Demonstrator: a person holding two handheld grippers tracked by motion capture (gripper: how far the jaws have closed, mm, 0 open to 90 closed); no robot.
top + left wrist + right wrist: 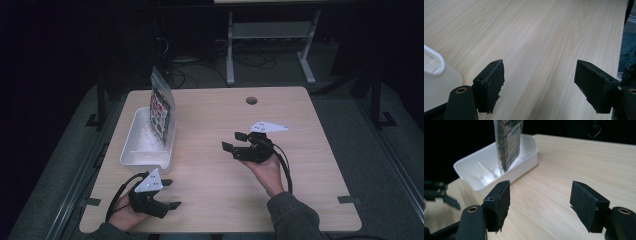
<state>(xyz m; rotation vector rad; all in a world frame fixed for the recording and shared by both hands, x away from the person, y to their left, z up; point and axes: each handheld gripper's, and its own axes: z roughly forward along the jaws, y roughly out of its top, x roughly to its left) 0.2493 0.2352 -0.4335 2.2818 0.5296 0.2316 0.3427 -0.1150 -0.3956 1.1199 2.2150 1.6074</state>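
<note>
I hold a gripper in each hand over the pale wood-grain bench point(215, 125). My left gripper point(169, 194) sits near the front left corner of the bench, its grey three-cornered plate on top, my left hand point(126, 215) behind it. Its black fingers point(489, 86) stand wide apart with nothing between them but bare wood; they hold nothing. In the left gripper view the rounded rim of the white plastic tub point(435, 63) shows at the left edge, just beside my left finger.

My right gripper point(234, 141) is out toward the middle of the bench, a little right of centre, resting in my upturned right hand point(265, 167), and it points left toward the tub. Its black fingers point(499, 202) are also spread wide and grip nothing; the bench surface lies bare between them.

The white rectangular plastic tub point(131, 147) stands on the left part of the bench, close to the left edge, well apart from my right gripper and near my left one. A clear plastic pouch with a printed, red-and-dark patterned card inside point(161, 111) stands upright in the tub, leaning against its right wall at the far end and rising well above the rim. In the right gripper view the pouch point(507, 143) stands tall in the tub point(524, 161), with small pale bits on the tub's floor that I cannot make out.

A round hole point(251, 100) sits in the bench near its far edge.
</note>
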